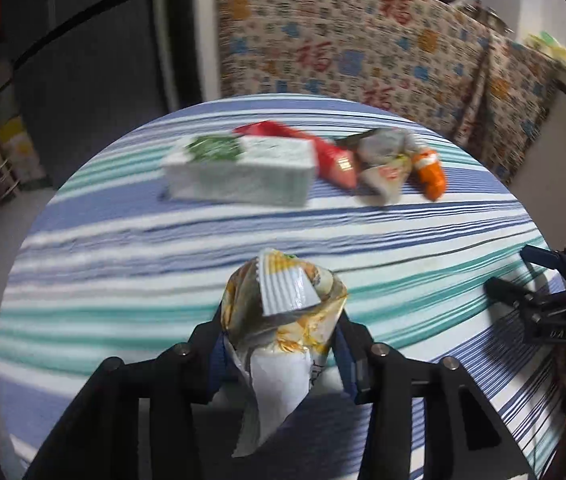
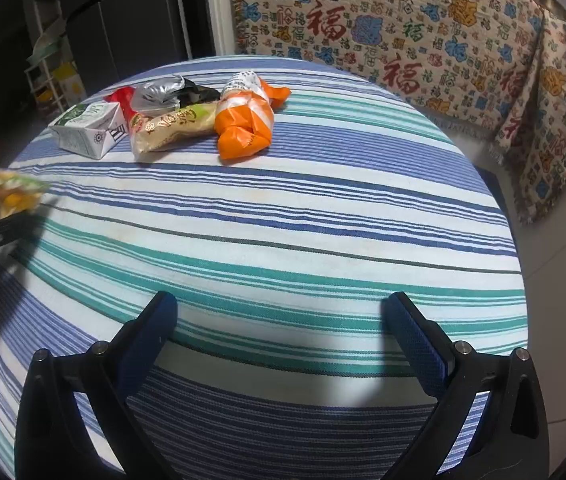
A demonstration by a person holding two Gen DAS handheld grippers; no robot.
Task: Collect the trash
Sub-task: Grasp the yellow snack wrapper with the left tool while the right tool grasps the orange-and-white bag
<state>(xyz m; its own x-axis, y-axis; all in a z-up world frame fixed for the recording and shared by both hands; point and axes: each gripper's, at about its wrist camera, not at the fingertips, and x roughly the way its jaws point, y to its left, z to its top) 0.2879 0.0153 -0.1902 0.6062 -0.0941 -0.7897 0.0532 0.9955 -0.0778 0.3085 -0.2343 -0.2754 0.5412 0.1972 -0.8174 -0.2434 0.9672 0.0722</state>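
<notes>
Left gripper point(image 1: 283, 344) pinches a crinkled yellow foil wrapper point(image 1: 283, 308) (right gripper point(image 2: 283, 344) gapes wide).

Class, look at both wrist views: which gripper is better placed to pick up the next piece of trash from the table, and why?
The right gripper. Its jaws stand open and empty over the striped tablecloth, facing the orange wrapper. The left gripper is already shut on a crumpled yellow wrapper.

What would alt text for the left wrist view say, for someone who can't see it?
The left claw grips a crumpled yellow-and-white wrapper above a striped tablecloth. Farther back lie a white carton, a red packet and an orange wrapper, blurred.
</notes>
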